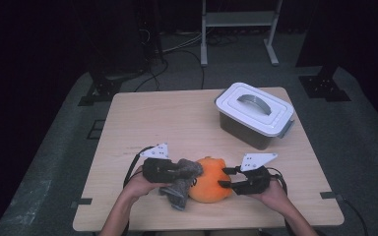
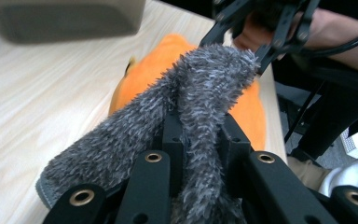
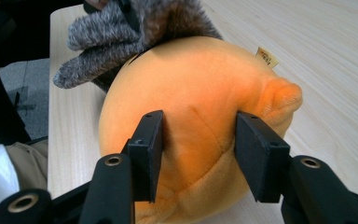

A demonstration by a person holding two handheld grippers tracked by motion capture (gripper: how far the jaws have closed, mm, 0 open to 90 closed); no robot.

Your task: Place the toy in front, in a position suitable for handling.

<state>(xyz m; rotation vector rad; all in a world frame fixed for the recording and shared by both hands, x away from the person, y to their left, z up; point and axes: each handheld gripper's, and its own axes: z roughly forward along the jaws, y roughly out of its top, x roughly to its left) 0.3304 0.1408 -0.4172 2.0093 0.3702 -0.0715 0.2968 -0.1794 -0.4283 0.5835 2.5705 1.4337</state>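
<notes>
The left gripper (image 2: pixel 200 135) is seen clenched on a grey fuzzy cloth (image 2: pixel 186 112): in the left gripper view the fabric is pinched between the two black jaws, bunched up above them and trailing down past them on the near side. In the high view the same left gripper (image 1: pixel 189 169) is held by the person's left hand (image 1: pixel 140 184), with the grey cloth (image 1: pixel 181 184) hanging from its tip down to the table.

Just beyond the left gripper's jaws, touching the cloth, an orange plush toy (image 1: pixel 210 181) is found lying on the wooden table (image 1: pixel 167 118). In the left gripper view the orange toy (image 2: pixel 144 74) is partly covered by the raised fold of cloth.

On the far side of the toy from the left gripper, the right gripper (image 1: pixel 224 178) is held by the person's right hand (image 1: pixel 273 191). In the right gripper view the right gripper (image 3: pixel 199 140) is shown with its jaws spread around the toy (image 3: pixel 200 79); both pads are pressed against the plush, which bulges between them, so the toy is grasped. A small label (image 3: pixel 266 57) is seen on the toy beyond the jaws.

Farther off, well ahead of both grippers, a lidded plastic box (image 1: pixel 254 114) with a grey handle is set on the table.
</notes>
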